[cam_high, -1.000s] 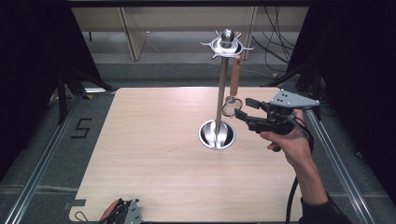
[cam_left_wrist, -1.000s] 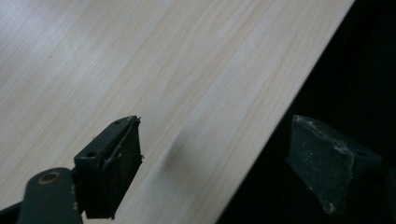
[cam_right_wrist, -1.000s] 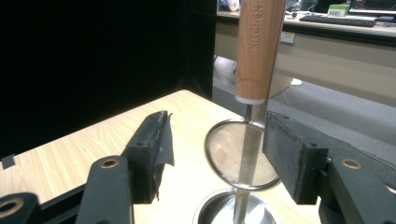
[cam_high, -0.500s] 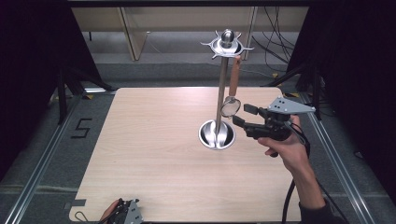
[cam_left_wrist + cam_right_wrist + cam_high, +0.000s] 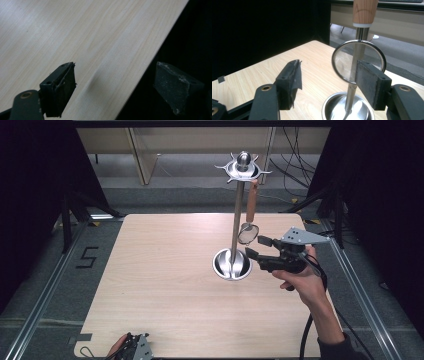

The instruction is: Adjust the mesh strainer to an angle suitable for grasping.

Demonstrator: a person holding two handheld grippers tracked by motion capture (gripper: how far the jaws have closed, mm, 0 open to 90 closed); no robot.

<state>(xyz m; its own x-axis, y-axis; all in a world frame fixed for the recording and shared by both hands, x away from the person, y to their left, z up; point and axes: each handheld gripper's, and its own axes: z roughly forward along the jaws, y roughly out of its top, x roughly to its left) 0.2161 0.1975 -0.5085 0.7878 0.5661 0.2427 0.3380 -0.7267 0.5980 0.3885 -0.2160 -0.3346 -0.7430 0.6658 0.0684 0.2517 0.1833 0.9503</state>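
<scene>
Beside the steel utensil stand (image 5: 234, 262) on the worktop (image 5: 165, 285), the right gripper (image 5: 256, 247) holds its jaws spread, empty, just short of the mesh strainer (image 5: 247, 233) hanging by its wooden handle (image 5: 251, 200). A sound grasp likely means closing squarely on the ring's rim, clear of the pole. The left gripper (image 5: 113, 91) rests at the near edge, jaws spread.
</scene>
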